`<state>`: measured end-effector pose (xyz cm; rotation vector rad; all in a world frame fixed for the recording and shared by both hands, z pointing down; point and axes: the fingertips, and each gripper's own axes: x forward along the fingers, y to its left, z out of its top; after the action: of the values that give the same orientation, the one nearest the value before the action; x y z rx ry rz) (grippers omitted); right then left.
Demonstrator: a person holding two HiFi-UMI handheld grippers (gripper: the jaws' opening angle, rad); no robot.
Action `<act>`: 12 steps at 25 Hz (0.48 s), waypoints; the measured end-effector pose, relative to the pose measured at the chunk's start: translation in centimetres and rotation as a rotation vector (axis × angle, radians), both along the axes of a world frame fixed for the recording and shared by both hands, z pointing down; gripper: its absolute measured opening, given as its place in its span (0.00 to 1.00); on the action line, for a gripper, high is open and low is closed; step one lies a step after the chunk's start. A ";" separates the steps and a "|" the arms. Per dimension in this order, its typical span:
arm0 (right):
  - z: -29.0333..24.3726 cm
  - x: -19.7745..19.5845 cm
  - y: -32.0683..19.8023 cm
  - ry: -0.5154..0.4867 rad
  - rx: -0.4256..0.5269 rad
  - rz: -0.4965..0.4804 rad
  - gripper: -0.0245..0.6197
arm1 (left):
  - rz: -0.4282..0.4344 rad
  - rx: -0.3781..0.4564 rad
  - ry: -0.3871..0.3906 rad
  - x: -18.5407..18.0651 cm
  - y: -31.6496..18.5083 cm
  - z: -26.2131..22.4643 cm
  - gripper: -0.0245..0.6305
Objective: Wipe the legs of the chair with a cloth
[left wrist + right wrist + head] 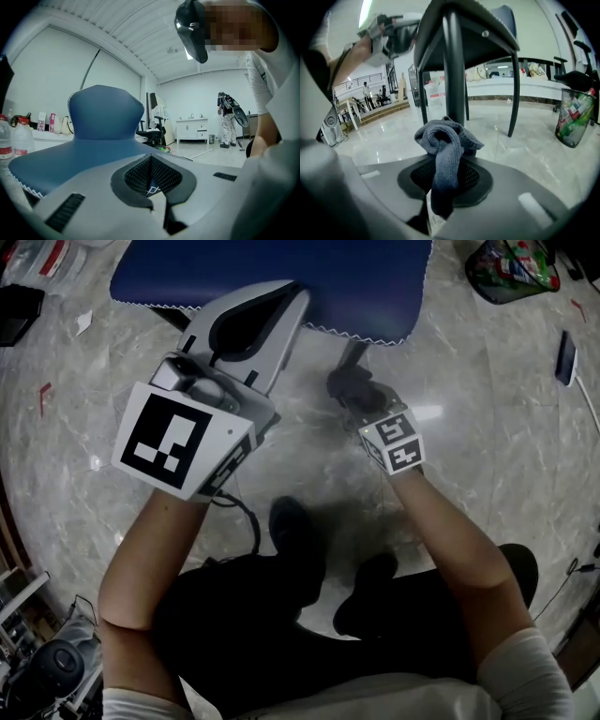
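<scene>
Grips a bunched blue-grey cloth (440,136) in the right claw (443,171), jaws pinched on its lower end with the rest bulging up above the pads. Holds that cloth low over the glossy marble floor (469,427), directly in front of a black chair leg (454,65), too close to tell whether touching. Shows three more dark legs behind it, under the seat. Carries the left claw (151,158) closed and empty, pads meeting at the tips, raised level with the blue chair seat (70,161) and aimed across it toward the blue backrest (105,112). Puts, in the head view, the left claw's tips over the near, white-stitched edge of the seat and the right claw lower, at the leg beneath that edge. Includes a mesh waste bin (574,117) stuffed with rubbish, well off to the right on the floor, and a second person (227,119) far back in the room beside white cabinets.
</scene>
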<state>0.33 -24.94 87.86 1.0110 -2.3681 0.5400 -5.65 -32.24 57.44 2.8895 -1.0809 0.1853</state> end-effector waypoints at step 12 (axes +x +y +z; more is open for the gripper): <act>-16.3 0.5 -2.2 -0.120 0.287 0.010 0.15 | -0.024 -0.017 0.078 -0.4 -0.3 -0.5 0.05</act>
<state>0.81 -27.19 71.55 1.1413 -2.6011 0.2739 -6.01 -32.54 56.92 2.8414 -1.0942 0.0801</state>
